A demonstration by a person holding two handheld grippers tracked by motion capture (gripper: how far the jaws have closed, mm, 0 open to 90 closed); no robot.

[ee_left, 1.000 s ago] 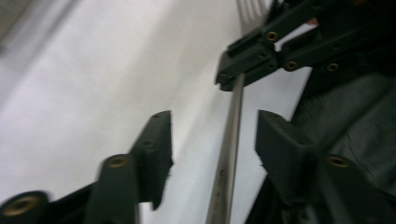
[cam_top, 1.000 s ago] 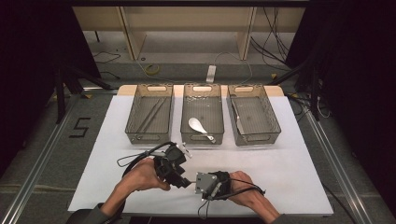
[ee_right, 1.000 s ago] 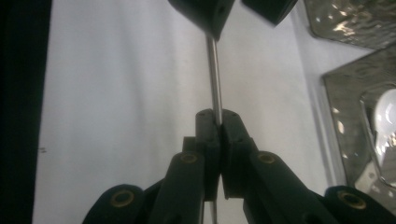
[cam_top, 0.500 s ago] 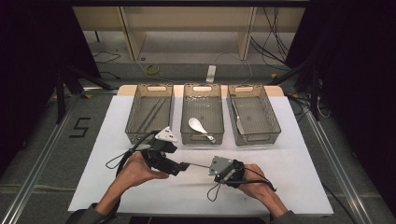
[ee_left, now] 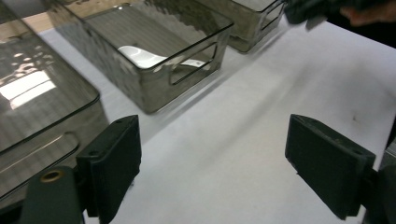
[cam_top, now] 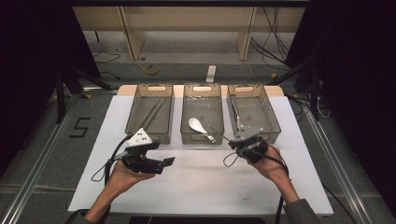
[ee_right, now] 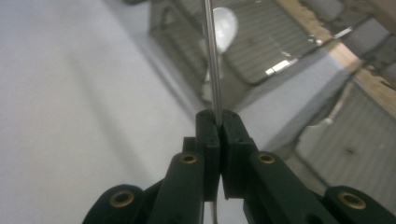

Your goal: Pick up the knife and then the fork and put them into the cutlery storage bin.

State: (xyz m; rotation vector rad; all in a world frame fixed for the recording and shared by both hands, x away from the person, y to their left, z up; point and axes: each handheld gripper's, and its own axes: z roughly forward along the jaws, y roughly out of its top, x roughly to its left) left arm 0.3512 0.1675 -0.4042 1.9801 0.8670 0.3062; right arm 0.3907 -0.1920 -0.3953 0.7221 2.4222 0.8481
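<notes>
My right gripper (cam_top: 234,145) (ee_right: 218,123) is shut on a thin metal rod (ee_right: 212,60), probably a chopstick, and hovers at the near end of the right bin (cam_top: 276,122). The rod points towards the middle bin (cam_top: 201,139), where a white spoon (cam_top: 196,125) (ee_right: 223,23) (ee_left: 140,55) lies. My left gripper (cam_top: 167,162) (ee_left: 210,154) is over the white mat near the left bin (cam_top: 132,113). Its jaws have just been opening and now stand wide apart with nothing between them. Thin sticks (cam_top: 156,109) lie in the left bin.
The three clear bins stand side by side along the far half of the white mat (cam_top: 201,186). A metal utensil (cam_top: 236,114) lies in the right bin. Cables trail from both grippers over the mat. Dark floor and shelving surround the table.
The two grippers were close together at the front centre with the rod between them. The left let go and drew left; the right carried the rod up and right towards the bins.
</notes>
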